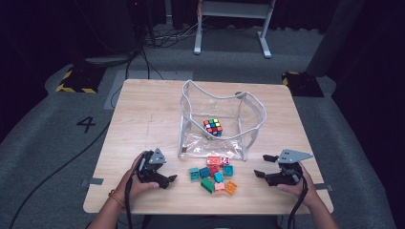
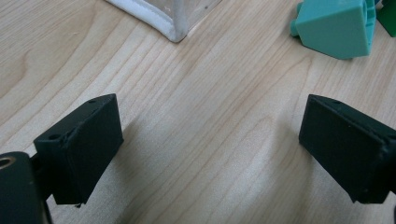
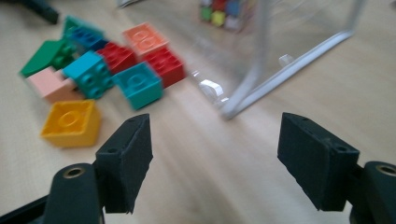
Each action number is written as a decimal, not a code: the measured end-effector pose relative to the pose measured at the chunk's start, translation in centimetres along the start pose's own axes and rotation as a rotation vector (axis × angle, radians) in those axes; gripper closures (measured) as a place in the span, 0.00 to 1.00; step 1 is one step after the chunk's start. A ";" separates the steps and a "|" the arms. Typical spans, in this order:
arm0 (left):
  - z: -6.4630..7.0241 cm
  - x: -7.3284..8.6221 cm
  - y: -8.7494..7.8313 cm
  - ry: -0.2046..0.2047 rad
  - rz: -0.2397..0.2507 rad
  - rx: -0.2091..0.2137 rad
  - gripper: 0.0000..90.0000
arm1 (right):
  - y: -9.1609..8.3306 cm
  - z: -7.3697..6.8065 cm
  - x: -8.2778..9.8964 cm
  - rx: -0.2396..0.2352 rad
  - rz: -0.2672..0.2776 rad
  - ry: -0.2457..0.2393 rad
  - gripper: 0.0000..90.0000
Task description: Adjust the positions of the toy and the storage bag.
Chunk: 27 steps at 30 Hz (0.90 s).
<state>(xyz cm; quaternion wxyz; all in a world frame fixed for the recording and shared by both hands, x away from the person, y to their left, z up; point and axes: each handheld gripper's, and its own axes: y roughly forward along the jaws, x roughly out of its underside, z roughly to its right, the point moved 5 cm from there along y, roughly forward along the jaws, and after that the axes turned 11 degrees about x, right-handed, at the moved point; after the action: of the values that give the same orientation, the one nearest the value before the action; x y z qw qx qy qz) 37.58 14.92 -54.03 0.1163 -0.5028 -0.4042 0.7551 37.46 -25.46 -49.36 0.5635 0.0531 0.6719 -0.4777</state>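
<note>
Pile of toy building bricks (image 1: 213,174) at counter (image 1: 143,119) front edge, between the two hands, just before the clear plastic pouch (image 1: 217,121). Puzzle cube (image 1: 213,126) already inside pouch.

Left gripper (image 1: 168,180): jaws released, nothing between; bare wood under them in left gripper view, teal brick (image 2: 335,28) off to upper right, pouch corner (image 2: 175,31) ahead. Right gripper (image 1: 263,166): jaws spread wide, empty, low over counter to the right of the pile.

Risks, judged:
- Bricks packed touching. Closing on one likely to nudge neighbours, scatter pile toward counter edge; yellow brick (image 3: 71,122) and pink brick (image 3: 50,84) nearest that edge.
- Smooth brick sides, studs on top: off-centre pinch may twist brick out of jaws.
- Pouch walls soft, sagging; white piping rim (image 1: 210,95) uneven. Carried brick may catch rim, tip or drag pouch.
- Clear front wall hard to read; jaw could strike it when reaching from right.
- Trailing cables may snag at counter front.

Writing: large "4" (image 1: 86,124) on floor left of counter. No brand legible on bricks, pouch or cube.
</note>
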 end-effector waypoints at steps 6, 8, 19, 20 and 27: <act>0.0 0.0 0.0 -0.003 0.001 0.003 0.07 | 0.8 -3.1 1.6 -0.096 -0.016 -0.022 0.30; 0.0 0.0 0.0 -0.003 0.001 0.003 0.07 | 0.9 -4.2 1.8 -0.135 -0.017 -0.023 0.31; 0.0 0.0 0.0 -0.001 0.001 0.007 0.07 | 2.8 -8.4 1.9 -0.189 -0.048 -0.131 0.36; 0.0 0.0 0.0 -0.005 0.002 0.008 0.07 | 3.0 -8.7 2.0 -0.192 -0.056 -0.144 0.38; 0.0 0.0 0.0 -0.002 0.001 0.008 0.07 | 3.7 -8.6 1.5 -0.149 -0.052 -0.164 0.49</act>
<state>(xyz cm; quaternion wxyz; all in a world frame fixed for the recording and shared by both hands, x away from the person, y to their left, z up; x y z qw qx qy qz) 37.60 14.89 -54.05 0.1174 -0.5017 -0.4009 0.7575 33.05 -18.11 -53.55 0.6064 -0.0458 0.6582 -0.4439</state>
